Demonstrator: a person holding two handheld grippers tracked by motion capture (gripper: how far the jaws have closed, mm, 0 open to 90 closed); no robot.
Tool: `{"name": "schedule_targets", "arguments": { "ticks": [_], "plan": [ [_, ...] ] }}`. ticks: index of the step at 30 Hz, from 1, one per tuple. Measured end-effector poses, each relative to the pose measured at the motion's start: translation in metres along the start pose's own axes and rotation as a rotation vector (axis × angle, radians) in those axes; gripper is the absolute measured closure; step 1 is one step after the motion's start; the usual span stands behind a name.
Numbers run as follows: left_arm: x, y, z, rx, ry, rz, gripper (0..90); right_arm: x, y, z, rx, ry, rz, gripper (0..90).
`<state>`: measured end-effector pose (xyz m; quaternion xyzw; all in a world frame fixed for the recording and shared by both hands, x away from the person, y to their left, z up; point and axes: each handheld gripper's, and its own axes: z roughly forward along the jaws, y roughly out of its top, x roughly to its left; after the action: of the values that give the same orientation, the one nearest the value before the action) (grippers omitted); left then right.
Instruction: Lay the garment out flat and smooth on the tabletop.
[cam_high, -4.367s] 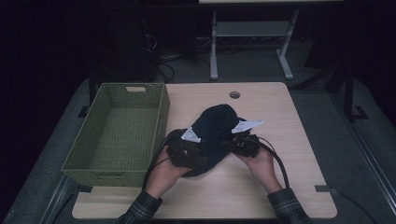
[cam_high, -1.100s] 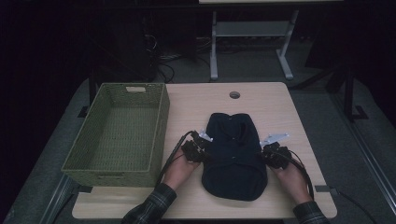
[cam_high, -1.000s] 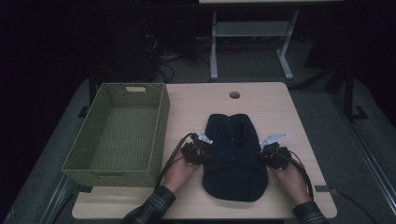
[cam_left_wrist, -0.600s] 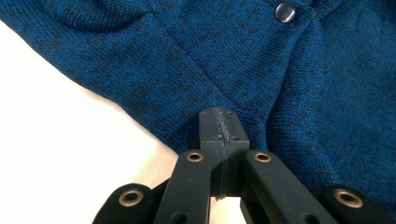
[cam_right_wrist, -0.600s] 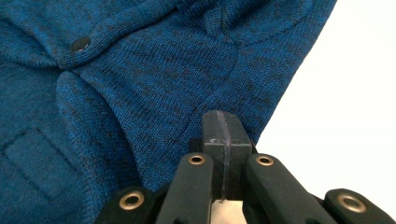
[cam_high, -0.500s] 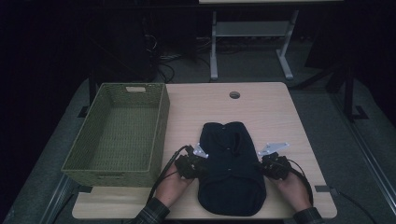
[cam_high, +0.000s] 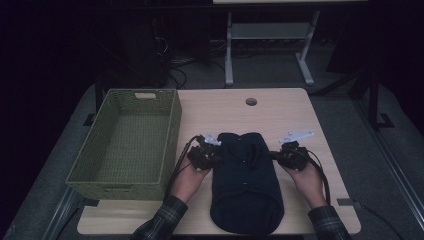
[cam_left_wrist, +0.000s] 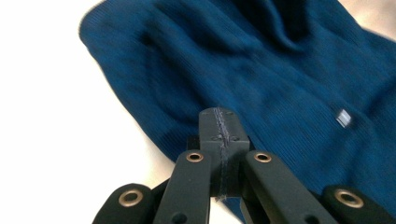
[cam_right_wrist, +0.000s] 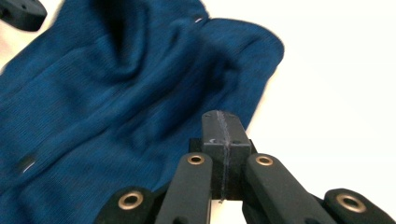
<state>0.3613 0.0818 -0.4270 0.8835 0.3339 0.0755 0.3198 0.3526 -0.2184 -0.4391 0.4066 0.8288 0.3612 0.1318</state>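
High view first: the shirt lies flat near the middle of the table, folded into a long dark strip whose long axis runs from twelve to six o'clock, its near end hanging toward the table edge. My left tongs sit just beside its nine o'clock edge and my right tongs just beside its three o'clock edge, both level with its far half, so the cloth lies between them and neither hand is clearly nearer. The basket stands at nine o'clock of my left hand, well apart from the shirt. Left gripper view: my jaws are pressed together with nothing between them, and the shirt spreads from twelve round to three o'clock of the tips; whether the tips touch the cloth edge I cannot tell. Right gripper view: jaws likewise closed and empty, the shirt lying from nine to twelve o'clock. Its folds are blurred, and its sleeves are tucked out of sight.
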Motion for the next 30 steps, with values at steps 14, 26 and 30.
{"name": "schedule_targets", "arguments": {
  "ticks": [14,26,30],
  "plan": [
    [0.015,0.001,0.031,0.082,0.042,-0.005,90.0,-0.012,-0.007,0.028,0.086,-0.073,0.007,90.0],
    [0.005,-0.010,0.022,0.090,-0.006,-0.011,90.0,-0.001,-0.010,0.021,0.122,-0.063,-0.022,90.0],
    [0.009,-0.010,0.018,0.070,-0.025,-0.031,87.3,-0.003,-0.009,0.021,0.113,-0.041,-0.018,90.0]
  ]
}}
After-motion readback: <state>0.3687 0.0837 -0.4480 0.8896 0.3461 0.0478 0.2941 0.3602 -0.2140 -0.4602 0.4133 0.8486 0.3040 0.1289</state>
